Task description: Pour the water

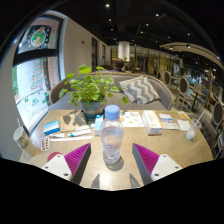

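Observation:
A clear plastic water bottle (111, 133) with a pale cap stands upright on the round wooden table (125, 172). It rises between my two fingers and a little ahead of their tips. My gripper (111, 158) is open. Its pink pads (76, 155) flank the bottle with a visible gap at each side, and nothing is held. I see no cup or glass.
A potted green plant (92, 88) stands beyond the bottle. Cards and booklets (55, 127) lie on the left of the table, papers (160, 120) on the right. Chairs, a sofa with a zigzag cushion (140, 90) and a café room lie behind.

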`<move>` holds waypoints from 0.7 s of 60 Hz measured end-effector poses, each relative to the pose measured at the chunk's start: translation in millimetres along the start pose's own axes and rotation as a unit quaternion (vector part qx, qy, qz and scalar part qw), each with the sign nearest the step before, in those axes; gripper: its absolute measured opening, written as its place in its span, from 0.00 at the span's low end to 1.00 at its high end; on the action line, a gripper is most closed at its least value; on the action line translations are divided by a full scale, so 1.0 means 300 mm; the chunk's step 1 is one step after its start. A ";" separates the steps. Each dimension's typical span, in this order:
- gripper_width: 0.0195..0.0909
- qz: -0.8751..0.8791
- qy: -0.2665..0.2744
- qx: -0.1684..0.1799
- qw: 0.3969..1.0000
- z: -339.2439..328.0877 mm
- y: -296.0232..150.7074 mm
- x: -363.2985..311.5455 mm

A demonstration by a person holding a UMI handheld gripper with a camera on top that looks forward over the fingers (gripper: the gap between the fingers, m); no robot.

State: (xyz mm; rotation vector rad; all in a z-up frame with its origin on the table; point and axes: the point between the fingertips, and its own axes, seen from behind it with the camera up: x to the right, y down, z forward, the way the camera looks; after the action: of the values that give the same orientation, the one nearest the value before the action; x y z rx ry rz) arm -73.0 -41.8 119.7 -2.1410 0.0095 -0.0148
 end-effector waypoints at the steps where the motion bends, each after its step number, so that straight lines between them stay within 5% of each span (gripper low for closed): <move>1: 0.93 -0.001 0.000 0.001 1.000 0.023 -0.003 -0.002; 12: 0.81 -0.010 0.002 0.016 1.000 0.219 -0.016 -0.011; 20: 0.44 0.001 -0.001 0.022 1.000 0.278 -0.009 -0.007; 42: 0.22 0.012 -0.009 0.028 1.000 0.290 -0.017 -0.003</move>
State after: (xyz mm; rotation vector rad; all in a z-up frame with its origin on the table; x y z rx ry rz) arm -72.7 34.2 76.8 -2.0857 0.0235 0.0183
